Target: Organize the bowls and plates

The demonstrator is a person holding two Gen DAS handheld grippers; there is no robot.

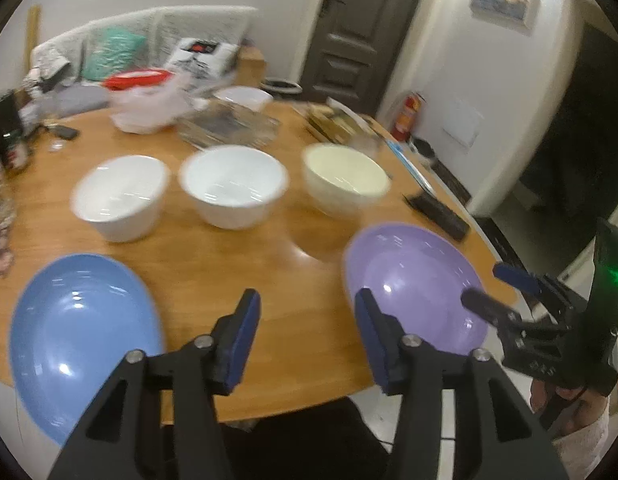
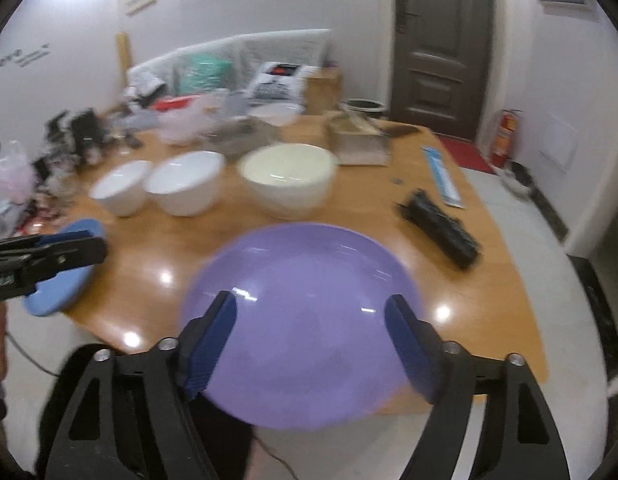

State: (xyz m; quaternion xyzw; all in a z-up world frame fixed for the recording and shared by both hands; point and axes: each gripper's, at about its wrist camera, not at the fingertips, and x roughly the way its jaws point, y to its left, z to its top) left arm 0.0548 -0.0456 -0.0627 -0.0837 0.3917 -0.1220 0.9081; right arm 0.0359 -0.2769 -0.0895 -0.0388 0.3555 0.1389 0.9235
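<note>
A purple plate (image 1: 417, 284) (image 2: 305, 320) lies at the near edge of the wooden table (image 1: 213, 264), a blue plate (image 1: 85, 336) (image 2: 65, 280) to its left. Behind them stand two white bowls (image 1: 121, 196) (image 1: 233, 186) and a cream bowl (image 1: 345, 178); they also show in the right wrist view: white bowls (image 2: 123, 190) (image 2: 187, 186), cream bowl (image 2: 287, 184). My left gripper (image 1: 307, 316) is open and empty above the table between the plates. My right gripper (image 2: 311, 320) is open and empty, just above the purple plate's near side; it also shows in the left wrist view (image 1: 489, 288).
A black remote-like object (image 2: 439, 228) lies right of the purple plate, with a blue strip (image 2: 443, 176) beyond it. The far side of the table holds a red-lidded container (image 1: 139, 80), a tray (image 1: 229, 126), a box (image 2: 359, 140) and clutter on the left. A door (image 2: 443, 44) stands behind.
</note>
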